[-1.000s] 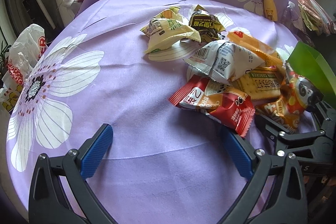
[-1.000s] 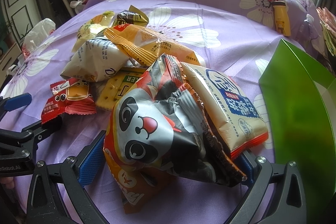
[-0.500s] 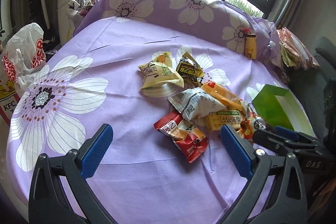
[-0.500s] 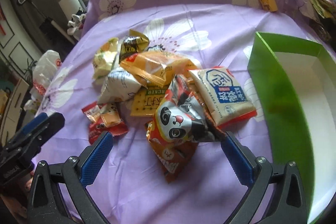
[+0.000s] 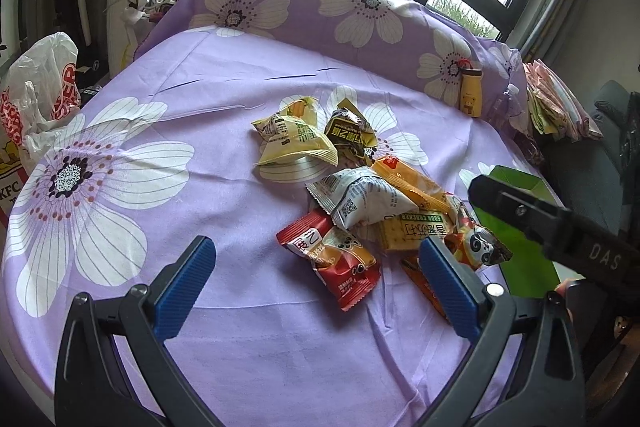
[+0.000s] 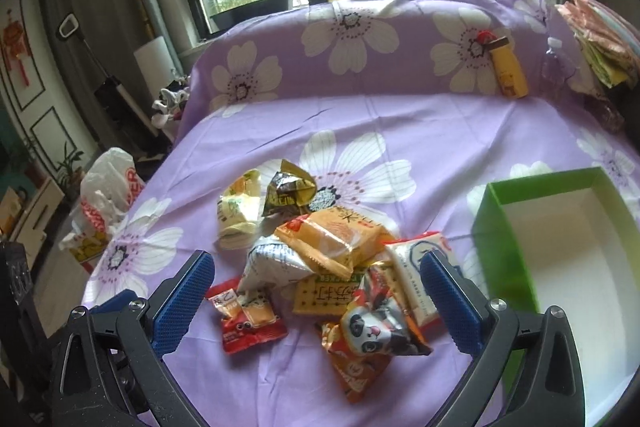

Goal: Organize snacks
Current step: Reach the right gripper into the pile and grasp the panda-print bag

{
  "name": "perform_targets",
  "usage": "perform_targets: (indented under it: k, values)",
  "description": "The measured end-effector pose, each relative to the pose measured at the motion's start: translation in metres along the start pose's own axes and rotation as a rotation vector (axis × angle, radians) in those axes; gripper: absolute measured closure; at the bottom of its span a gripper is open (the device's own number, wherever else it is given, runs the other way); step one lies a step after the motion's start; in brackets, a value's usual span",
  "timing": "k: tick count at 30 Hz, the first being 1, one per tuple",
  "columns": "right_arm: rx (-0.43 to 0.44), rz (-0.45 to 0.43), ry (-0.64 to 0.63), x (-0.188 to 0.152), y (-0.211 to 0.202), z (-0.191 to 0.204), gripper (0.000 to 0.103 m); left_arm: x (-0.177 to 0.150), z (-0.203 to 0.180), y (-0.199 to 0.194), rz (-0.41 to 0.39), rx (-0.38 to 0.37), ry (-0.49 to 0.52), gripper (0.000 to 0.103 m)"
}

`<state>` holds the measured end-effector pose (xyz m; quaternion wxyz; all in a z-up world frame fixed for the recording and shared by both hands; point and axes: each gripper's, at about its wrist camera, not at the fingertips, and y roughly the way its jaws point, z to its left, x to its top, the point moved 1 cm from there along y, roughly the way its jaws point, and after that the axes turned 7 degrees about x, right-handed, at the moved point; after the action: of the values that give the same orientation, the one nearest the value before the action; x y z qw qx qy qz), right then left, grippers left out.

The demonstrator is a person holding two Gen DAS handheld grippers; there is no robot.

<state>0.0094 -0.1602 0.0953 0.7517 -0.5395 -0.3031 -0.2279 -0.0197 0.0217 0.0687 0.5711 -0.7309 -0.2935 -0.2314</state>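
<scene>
A pile of snack packets lies on the purple flowered cloth (image 5: 240, 339): a red packet (image 5: 332, 259) (image 6: 250, 319), a white packet (image 5: 360, 197), a yellow cracker pack (image 5: 414, 233) (image 6: 320, 293), a panda packet (image 5: 478, 245) (image 6: 376, 331), an orange packet (image 6: 332, 241) and a yellow-green packet (image 5: 294, 143). An empty green box (image 6: 560, 259) (image 5: 516, 227) stands right of the pile. My left gripper (image 5: 320, 285) is open and empty, raised in front of the pile. My right gripper (image 6: 316, 299) is open and empty, raised above the pile.
A small yellow bottle (image 5: 471, 101) (image 6: 508, 71) and a clear bottle (image 6: 556, 67) lean at the back right. A white and red plastic bag (image 5: 40, 99) sits off the left edge. Folded cloths (image 6: 600, 43) are stacked at the far right.
Both grippers have pulled back and up from the pile. The right gripper was low around the panda packet and now stands clear of it, open. The packets stay in place.
</scene>
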Motion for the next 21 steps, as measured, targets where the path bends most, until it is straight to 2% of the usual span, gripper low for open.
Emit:
perform_targets:
  k: [3,7,8,12,15,17,21]
  values:
    - [-0.028,0.013,0.02,-0.005,0.005,-0.007,0.003,-0.001,-0.005,0.005,0.018,-0.001,-0.006,0.002]
    - [0.031,0.038,0.117,-0.009,0.007,-0.027,0.032,-0.006,-0.01,0.011,0.042,-0.011,0.002,0.002]
    - [0.042,0.043,0.148,-0.01,0.007,-0.033,0.034,-0.006,-0.011,0.012,0.044,-0.015,0.002,0.002]
    - [0.06,0.042,0.218,-0.012,0.002,-0.049,0.034,-0.009,-0.017,0.016,0.058,-0.065,0.0,0.005]
    - [0.124,0.049,0.257,-0.014,0.001,-0.055,0.034,-0.011,-0.021,0.021,0.073,-0.107,0.003,0.005]
    - [0.152,0.063,0.253,-0.015,0.003,-0.055,0.034,-0.012,-0.023,0.025,0.091,-0.106,-0.002,0.005]
    - [0.138,0.087,0.228,-0.017,0.009,-0.05,0.034,-0.014,-0.024,0.027,0.102,-0.124,-0.008,0.005]
